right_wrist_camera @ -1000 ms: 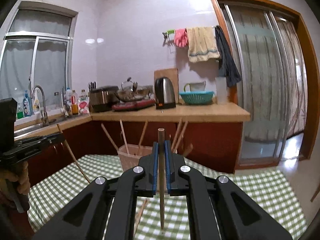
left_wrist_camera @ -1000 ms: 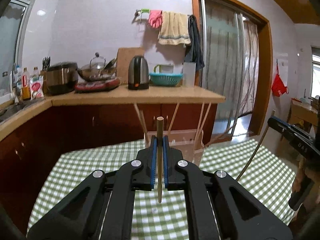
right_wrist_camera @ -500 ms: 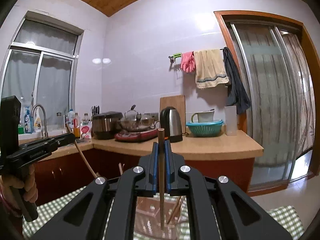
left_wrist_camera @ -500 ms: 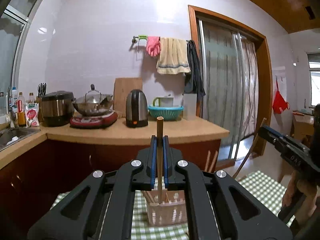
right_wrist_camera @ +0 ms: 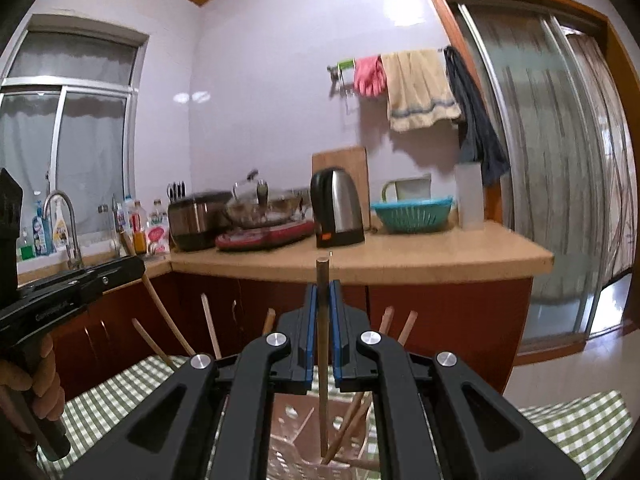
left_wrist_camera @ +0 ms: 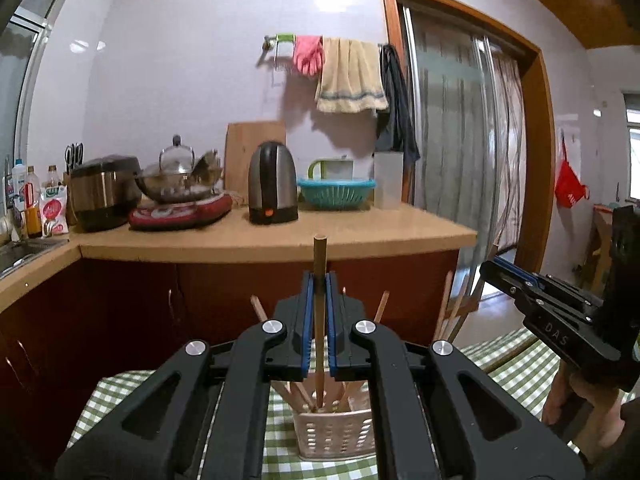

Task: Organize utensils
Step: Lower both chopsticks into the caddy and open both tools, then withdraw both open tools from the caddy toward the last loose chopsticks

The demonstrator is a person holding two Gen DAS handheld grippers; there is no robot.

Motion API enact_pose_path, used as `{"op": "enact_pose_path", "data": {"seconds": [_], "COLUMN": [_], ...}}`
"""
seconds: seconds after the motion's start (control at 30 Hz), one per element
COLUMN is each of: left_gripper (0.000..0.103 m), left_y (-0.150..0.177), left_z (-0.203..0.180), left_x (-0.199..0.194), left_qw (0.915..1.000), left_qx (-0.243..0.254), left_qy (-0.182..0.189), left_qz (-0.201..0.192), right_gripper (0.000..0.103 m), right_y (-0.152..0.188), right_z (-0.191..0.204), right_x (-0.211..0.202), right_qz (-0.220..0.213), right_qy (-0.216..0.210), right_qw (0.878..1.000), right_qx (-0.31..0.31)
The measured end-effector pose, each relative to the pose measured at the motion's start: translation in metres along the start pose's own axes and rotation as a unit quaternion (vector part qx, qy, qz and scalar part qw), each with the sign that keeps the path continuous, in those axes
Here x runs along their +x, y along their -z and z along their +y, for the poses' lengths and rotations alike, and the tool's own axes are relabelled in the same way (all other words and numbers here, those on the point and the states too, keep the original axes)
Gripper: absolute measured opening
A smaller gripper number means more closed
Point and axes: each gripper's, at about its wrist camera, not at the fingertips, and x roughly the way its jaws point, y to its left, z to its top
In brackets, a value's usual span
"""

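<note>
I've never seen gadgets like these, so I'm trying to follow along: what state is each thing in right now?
Left tool: shut on a chopstick.
Left chopstick: upright, tip down among the sticks in the basket.
Right tool: shut on a chopstick.
Right chopstick: upright, lower end down in the basket.
Basket: standing on the checked cloth, already holding several chopsticks.
Kettle: lid closed.

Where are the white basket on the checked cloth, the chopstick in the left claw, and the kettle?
White basket (left_wrist_camera: 336, 434), left wrist view: its perforated front wall.
Chopstick in the left claw (left_wrist_camera: 319, 256), left wrist view: upper shaft above the blue pads.
Kettle (left_wrist_camera: 273, 182), left wrist view: its steel body.
</note>
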Motion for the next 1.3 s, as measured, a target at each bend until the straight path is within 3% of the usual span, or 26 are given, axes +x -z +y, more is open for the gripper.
{"op": "enact_pose_path", "data": {"seconds": [0.23, 0.3, 0.33, 0.37, 0.43, 0.5, 0.63, 0.93, 1.3], "left_gripper": [0.008, 0.009, 0.011, 0.015, 0.038, 0.045, 0.052, 0.057, 0.057], "left_y": [0.022, 0.025, 0.025, 0.025, 0.025, 0.025, 0.024, 0.03, 0.075], "left_z": [0.003, 0.003, 0.003, 0.003, 0.003, 0.004, -0.002, -0.018, -0.014], "left_x": [0.024, 0.026, 0.027, 0.027, 0.025, 0.02, 0.01, -0.033, -0.073], "left_qw": [0.9992, 0.999, 0.999, 0.9988, 0.9989, 0.9991, 0.9994, 0.9994, 0.9978], "left_qx": [0.0, 0.002, 0.003, 0.003, -0.001, -0.007, 0.001, 0.026, -0.004], "left_qy": [0.01, 0.009, 0.009, 0.009, 0.007, 0.009, 0.005, -0.018, -0.037], "left_qz": [0.039, 0.043, 0.044, 0.047, 0.046, 0.042, 0.033, 0.013, 0.054], "right_gripper": [0.011, 0.029, 0.032, 0.035, 0.038, 0.044, 0.047, 0.047, 0.047], "right_y": [0.015, 0.012, 0.011, 0.009, 0.006, 0.003, 0.0, 0.008, 0.061], "right_z": [0.003, 0.004, 0.005, 0.007, 0.009, 0.011, 0.017, 0.025, 0.029], "right_x": [0.015, 0.015, 0.012, 0.008, 0.002, -0.005, -0.024, -0.059, -0.099], "right_qz": [0.04, 0.035, 0.033, 0.029, 0.025, 0.019, 0.013, 0.019, 0.069], "right_qy": [-0.005, -0.003, -0.003, -0.003, -0.004, -0.005, -0.008, 0.004, 0.026], "right_qw": [0.999, 0.999, 0.999, 1.0, 1.0, 1.0, 1.0, 1.0, 0.997], "right_qx": [-0.003, -0.007, -0.009, -0.012, -0.015, -0.017, -0.021, -0.019, 0.003]}}
